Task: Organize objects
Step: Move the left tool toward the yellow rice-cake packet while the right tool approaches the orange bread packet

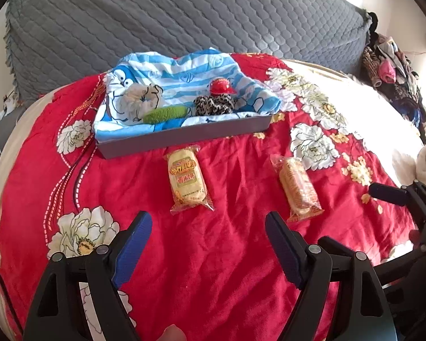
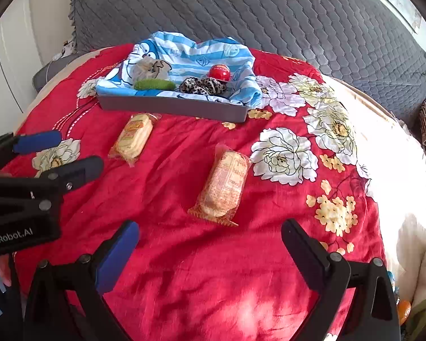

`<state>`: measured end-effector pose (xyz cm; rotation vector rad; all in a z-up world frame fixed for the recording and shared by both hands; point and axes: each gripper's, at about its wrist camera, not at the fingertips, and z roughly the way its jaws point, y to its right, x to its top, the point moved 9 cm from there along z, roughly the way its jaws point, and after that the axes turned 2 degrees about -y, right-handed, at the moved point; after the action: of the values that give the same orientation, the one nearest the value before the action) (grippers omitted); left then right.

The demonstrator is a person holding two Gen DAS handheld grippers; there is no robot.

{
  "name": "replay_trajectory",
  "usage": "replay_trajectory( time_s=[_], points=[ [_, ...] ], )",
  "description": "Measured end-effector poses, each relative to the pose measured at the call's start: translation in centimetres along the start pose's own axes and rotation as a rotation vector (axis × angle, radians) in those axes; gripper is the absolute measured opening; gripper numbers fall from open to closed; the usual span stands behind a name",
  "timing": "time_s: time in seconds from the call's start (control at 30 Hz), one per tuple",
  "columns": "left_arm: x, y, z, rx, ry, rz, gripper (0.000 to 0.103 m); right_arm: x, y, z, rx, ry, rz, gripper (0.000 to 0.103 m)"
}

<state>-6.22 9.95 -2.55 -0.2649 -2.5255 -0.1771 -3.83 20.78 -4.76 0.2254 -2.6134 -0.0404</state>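
Two wrapped snack packs lie on the red flowered bedspread: a yellow-labelled pack (image 1: 187,180) (image 2: 134,137) and an orange-wrapped pack (image 1: 297,188) (image 2: 223,184). Behind them a grey tray (image 1: 184,134) (image 2: 173,107) holds a blue striped cloth (image 1: 181,76), a white scrunchie (image 1: 140,99), a green scrunchie (image 1: 165,113), a leopard scrunchie (image 1: 214,104) and a small red cap (image 1: 221,86). My left gripper (image 1: 208,223) is open and empty, just in front of the yellow pack. My right gripper (image 2: 210,234) is open and empty, just in front of the orange pack.
A grey quilted headboard cushion (image 1: 170,20) stands behind the tray. A pile of clothes (image 1: 392,68) lies at the far right. The bed's white edge (image 2: 406,170) runs along the right. The other gripper shows at the edge of each view (image 2: 42,153).
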Motion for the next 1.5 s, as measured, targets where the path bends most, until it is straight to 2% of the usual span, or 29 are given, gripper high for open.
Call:
replay_trajectory(
  time_s=[0.6,0.9,1.5],
  points=[
    [1.2,-1.0,4.6,0.007,-0.041,-0.017,0.083,1.7,1.8,3.3,0.041,-0.026,0.088,0.101],
    [2.1,-1.6,6.3,0.003,-0.048,-0.036,0.083,2.8,2.8,4.9,0.041,-0.027,0.131,0.101],
    [3.2,-2.0,10.3,-0.002,-0.073,-0.040,0.083,3.0,3.7,8.7,0.036,-0.078,0.176,0.101]
  ],
)
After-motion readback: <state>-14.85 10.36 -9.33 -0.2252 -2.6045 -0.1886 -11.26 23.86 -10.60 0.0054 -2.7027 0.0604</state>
